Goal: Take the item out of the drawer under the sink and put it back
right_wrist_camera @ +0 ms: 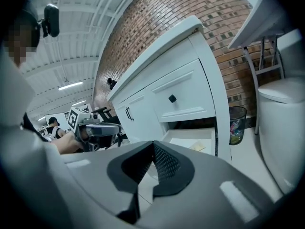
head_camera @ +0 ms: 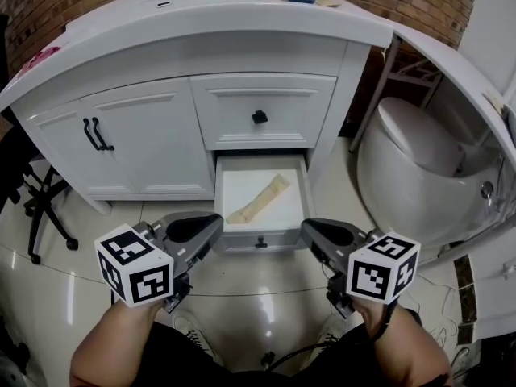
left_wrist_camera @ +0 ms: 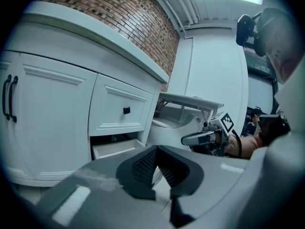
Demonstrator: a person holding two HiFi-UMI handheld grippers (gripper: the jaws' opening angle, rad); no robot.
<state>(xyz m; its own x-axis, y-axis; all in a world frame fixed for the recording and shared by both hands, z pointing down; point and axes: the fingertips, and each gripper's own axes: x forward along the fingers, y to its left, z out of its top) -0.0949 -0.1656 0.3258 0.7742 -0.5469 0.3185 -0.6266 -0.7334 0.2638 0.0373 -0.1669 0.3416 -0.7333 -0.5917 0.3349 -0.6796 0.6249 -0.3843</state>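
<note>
While the left tool (head_camera: 214, 226) hangs pressed together and empty at lower left, the pale item (head_camera: 258, 199) lies in the open drawer (head_camera: 242, 238) mid-frame. Reaching in unspread would likely shove it back, and the right tool (head_camera: 310, 232), equally closed on nothing, could bump the drawer front.

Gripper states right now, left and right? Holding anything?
Left gripper: closed, holding nothing.
Right gripper: closed, holding nothing.

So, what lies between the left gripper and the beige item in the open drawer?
Head view: only the drawer rim and its bare white bottom lie between the left gripper and the beige item.
</note>
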